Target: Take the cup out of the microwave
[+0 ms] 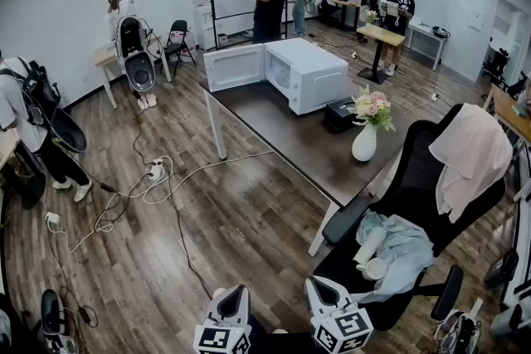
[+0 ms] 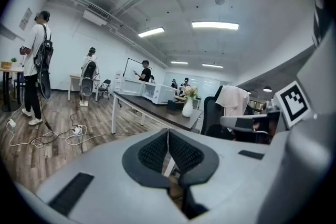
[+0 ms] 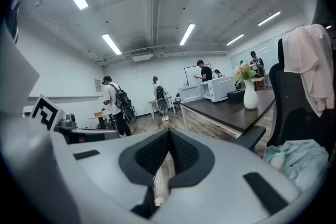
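The white microwave (image 1: 307,75) stands on the far end of the dark table (image 1: 282,137), its door (image 1: 235,66) swung open to the left. I cannot make out a cup inside it from here. Both grippers sit at the bottom edge of the head view, far from the table: my left gripper (image 1: 239,293) and my right gripper (image 1: 319,286). Each is shut with its pads together and nothing between them. In the left gripper view, my left gripper (image 2: 168,131) points past the table toward the small, distant microwave (image 2: 157,93). In the right gripper view, my right gripper (image 3: 169,134) also faces the microwave (image 3: 223,88).
A white vase of flowers (image 1: 365,141) and a black box (image 1: 338,113) stand on the table near the microwave. A black office chair (image 1: 415,211) draped with clothes is close on the right. Cables and a power strip (image 1: 155,172) lie on the wooden floor. Several people stand around the room.
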Motion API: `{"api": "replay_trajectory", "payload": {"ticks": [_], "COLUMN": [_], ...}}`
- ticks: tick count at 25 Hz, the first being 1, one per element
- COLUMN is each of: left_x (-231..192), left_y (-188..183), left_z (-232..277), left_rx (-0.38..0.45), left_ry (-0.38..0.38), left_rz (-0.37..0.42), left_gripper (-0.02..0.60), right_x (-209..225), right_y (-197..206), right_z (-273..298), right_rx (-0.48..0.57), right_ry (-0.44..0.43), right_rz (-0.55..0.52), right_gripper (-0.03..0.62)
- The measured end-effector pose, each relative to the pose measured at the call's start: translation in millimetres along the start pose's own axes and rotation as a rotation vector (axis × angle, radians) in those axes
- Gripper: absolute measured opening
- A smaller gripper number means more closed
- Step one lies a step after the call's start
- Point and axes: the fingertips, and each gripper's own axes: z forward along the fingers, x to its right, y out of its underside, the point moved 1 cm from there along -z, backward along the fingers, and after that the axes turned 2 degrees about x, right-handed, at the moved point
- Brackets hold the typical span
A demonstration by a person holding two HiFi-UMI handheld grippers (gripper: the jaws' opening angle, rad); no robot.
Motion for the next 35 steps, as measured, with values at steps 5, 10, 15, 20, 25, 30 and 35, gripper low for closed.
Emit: {"api": "replay_trajectory", "payload": {"ticks": [5, 10, 15, 20, 25, 30, 35], "left_x": [1, 2, -6, -19, -35, -66, -100], "left_y": [1, -1, 1, 4, -6, -30, -70], "left_z": [0, -4, -9, 0, 22, 68, 121], "left_rx": [-0.003, 0.002, -0.001, -0.016, -0.028, -0.022, -0.005], "left_ry": [0.005, 0.005, -0.007, -0.015, -0.003, -0.003, 0.013], "left_rz": [0.014, 0.044, 0.065, 0.054, 0.052, 0.055, 0.067], "left_gripper": [0.008, 0.008, 0.008, 0.008, 0.008, 0.008, 0.008], "right_x": [-2, -1, -8, -7, -3, 12, 26], "right_y": [-7, -4, 5, 11, 2, -13, -42], "right_z": [-3, -5, -2, 10, 42, 95, 161], "right_rx": [0.019, -0.002, -0.028, -0.04, -0.051, -0.042, -0.032], "right_ry": [0.022, 0.035, 0.028, 0.024, 0.024, 0.025, 0.029], "right_rz": [0.005, 0.006, 0.023, 0.032, 0.046, 0.04, 0.034], "right_gripper": [-0.008, -0.008, -0.008, -0.008, -0.008, -0.008, -0.008]}}
